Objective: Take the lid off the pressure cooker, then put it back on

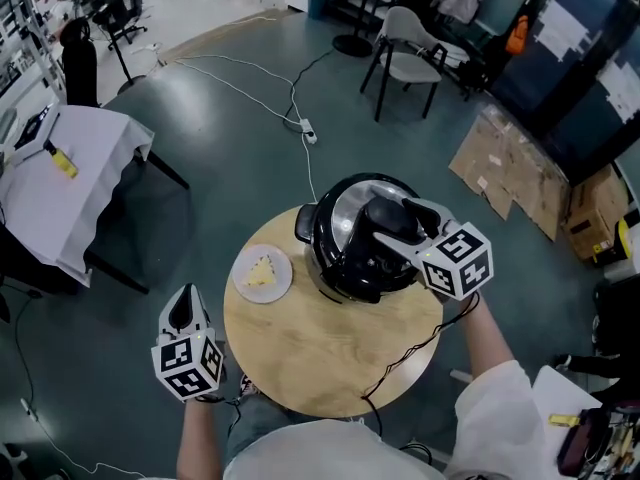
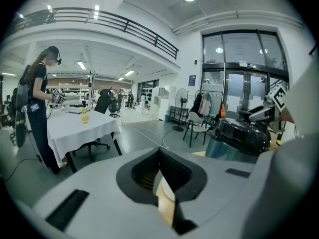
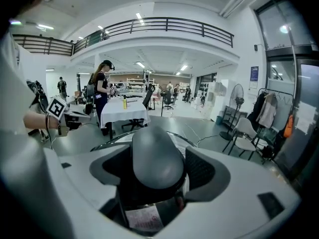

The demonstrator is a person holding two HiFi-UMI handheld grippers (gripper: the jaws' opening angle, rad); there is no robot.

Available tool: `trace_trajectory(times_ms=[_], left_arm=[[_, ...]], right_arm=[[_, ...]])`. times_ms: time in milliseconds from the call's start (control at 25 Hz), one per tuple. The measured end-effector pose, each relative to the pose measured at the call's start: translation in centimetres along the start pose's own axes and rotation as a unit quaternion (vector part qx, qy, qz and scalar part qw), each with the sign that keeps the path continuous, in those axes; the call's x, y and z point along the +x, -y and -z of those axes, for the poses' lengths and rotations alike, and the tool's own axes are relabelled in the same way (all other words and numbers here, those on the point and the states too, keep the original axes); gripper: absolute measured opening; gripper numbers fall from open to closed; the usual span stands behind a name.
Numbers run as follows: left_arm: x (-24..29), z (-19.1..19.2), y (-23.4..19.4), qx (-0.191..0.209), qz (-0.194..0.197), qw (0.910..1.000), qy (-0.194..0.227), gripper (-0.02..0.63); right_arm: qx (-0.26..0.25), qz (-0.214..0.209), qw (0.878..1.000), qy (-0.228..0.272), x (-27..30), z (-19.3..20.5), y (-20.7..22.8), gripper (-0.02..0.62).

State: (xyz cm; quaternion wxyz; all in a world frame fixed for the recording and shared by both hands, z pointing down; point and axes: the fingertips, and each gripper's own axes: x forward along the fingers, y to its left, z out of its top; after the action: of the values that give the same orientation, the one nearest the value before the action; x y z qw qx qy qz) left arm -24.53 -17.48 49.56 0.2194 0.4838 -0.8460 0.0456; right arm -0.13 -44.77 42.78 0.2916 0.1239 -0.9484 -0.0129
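Observation:
The black pressure cooker [image 1: 350,263] stands on the round wooden table [image 1: 300,353], its shiny lid [image 1: 343,211] in place. My right gripper [image 1: 398,223] comes in from the right, over the lid's top. In the right gripper view the dark rounded lid handle [image 3: 154,156] fills the space between the jaws, and both pads lie against its sides. My left gripper [image 1: 181,314] hangs off the table's left edge, jaws together and empty. In the left gripper view, the cooker [image 2: 241,136] shows at the right, beyond the closed tips of the left gripper [image 2: 160,176].
A white plate [image 1: 262,273] with a yellow slice sits left of the cooker. The cooker's black cord [image 1: 410,353] runs off the table's front right. On the floor are a white-clothed table [image 1: 75,178], a chair [image 1: 405,58], a power strip [image 1: 308,130] and cardboard [image 1: 510,168].

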Motion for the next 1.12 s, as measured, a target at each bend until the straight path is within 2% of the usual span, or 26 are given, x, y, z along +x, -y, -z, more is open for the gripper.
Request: trace_trajectory(times_ms=[1120], left_arm=[[0.1,0.3,-2.2,-0.011,-0.017,0.9998,-0.007,-0.005]], right_arm=[[-0.039,-0.079,0.996,-0.012,0.9,0.1,-0.7,0.290]])
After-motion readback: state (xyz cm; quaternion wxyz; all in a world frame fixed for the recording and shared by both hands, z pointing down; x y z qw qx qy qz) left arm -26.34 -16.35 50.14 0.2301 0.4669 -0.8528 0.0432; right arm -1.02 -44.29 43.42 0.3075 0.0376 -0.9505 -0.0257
